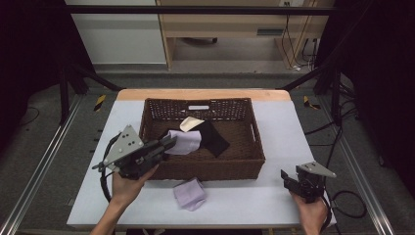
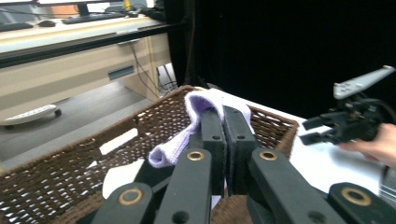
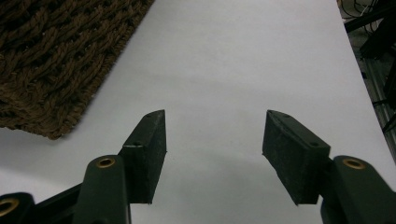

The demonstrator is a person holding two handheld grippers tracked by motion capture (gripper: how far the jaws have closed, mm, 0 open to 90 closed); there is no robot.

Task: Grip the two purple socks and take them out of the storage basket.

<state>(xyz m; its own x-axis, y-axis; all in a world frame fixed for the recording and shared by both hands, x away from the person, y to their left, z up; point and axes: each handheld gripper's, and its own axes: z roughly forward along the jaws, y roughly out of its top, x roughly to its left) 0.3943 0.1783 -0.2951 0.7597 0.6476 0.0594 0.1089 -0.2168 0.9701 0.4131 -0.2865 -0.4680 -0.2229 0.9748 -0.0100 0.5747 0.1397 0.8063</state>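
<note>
Over the near left corner of the brown wicker basket [image 1: 247, 161], held by the person's left hand [image 1: 128, 186]: the left gripper [image 1: 169, 142], fingers [image 2: 212, 135] pressed together on a lavender cloth [image 1: 185, 142], clamped tight with no gap between the pads. Seen along the fingers in the left gripper view, cloth [image 2: 196, 107] draped up over the fingertips and hanging down one side, its lower end lost behind the gripper body; whether any part touches the basket floor, impossible to tell. Inside the basket, just beyond the held cloth, a black cloth [image 1: 213, 138] and a cream piece [image 1: 191, 123], both partly overlapped, edges hard to separate in the dim light. On the white bench [image 1: 254, 200], just in front of the basket's near wall, a second lavender cloth [image 1: 190, 194], crumpled, touching nothing else. At the near right corner of the bench, well apart from the basket, the right gripper [image 1: 286, 179] in the right hand [image 1: 312, 211], fingers [image 3: 147, 149] spread wide apart, holding nothing, bare bench between them, a corner of the basket weave [image 3: 51, 60] at upper left of the right gripper view. Forearms cut off at the bottom edge of the high view; surroundings beyond the bench dark and indistinct.
</note>
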